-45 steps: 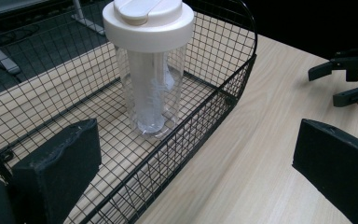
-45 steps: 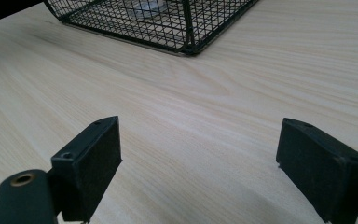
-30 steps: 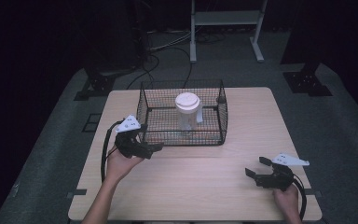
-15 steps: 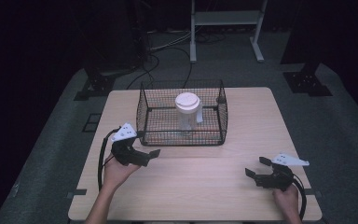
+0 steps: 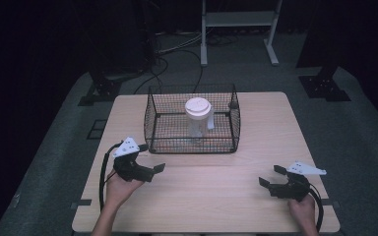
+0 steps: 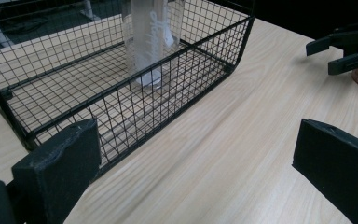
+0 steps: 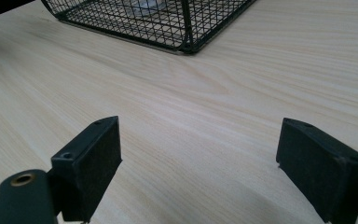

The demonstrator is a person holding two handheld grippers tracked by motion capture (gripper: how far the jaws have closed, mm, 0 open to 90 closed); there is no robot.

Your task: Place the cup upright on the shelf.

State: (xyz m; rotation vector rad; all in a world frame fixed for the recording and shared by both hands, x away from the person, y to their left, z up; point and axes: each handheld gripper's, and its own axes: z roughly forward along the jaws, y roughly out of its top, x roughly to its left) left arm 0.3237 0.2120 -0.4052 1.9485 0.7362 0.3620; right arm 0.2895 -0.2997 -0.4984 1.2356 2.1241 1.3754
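A black wire basket (image 5: 152,123) stands at the middle back of the wooden table (image 5: 216,196). Upright inside it is a clear cup with a white lid (image 5: 198,109). My left gripper (image 5: 151,158) is open and empty, just in front of the basket's near left corner. In the left gripper view, the gripper (image 6: 196,177) faces the basket (image 6: 98,116) and the cup (image 6: 151,42). My right gripper (image 5: 271,176) is open and empty near the front right of the table. From the right gripper view, the gripper (image 7: 200,163) hovers over bare wood, with the basket's corner (image 7: 168,23) far ahead.
Past the table's far edge are a white metal frame (image 5: 238,19) and loose cables (image 5: 177,49) on the grey floor. Dark stand feet (image 5: 325,86) sit at the back right. The other gripper (image 6: 342,49) appears far off in the left gripper view.
My left gripper has drawn back a little from the basket toward the table's near edge. The right gripper has stayed put.
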